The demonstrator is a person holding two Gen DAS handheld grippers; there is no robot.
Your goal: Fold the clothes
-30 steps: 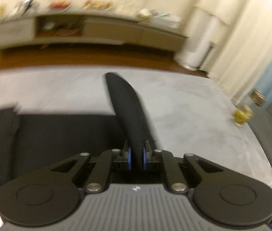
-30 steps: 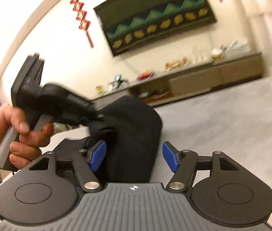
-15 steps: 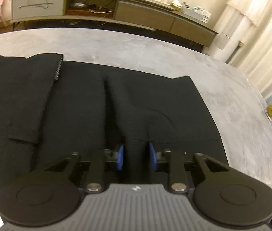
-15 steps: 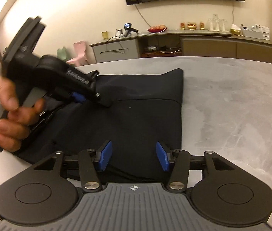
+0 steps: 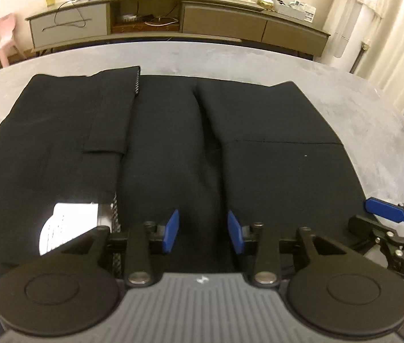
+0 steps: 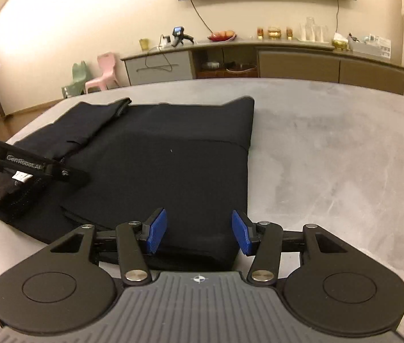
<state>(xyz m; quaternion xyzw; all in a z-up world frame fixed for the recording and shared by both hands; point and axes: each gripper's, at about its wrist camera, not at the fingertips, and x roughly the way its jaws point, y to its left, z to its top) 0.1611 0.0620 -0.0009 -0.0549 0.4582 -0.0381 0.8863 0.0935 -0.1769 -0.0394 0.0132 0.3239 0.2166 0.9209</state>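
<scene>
- The left wrist view looks steeply down past its blue-padded fingers, close over the folded black fabric garment (image 5: 173,131).
- The right wrist view tilts less steeply, at the garment's right edge.
- Both share the grey stone-look table (image 6: 330,148) and long brown wooden sideboard (image 5: 224,23).

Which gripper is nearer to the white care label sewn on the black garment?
The left. The left gripper, jaws opening, sits just right of the white care label on the black garment. The right gripper hangs over the garment's far right edge.
</scene>
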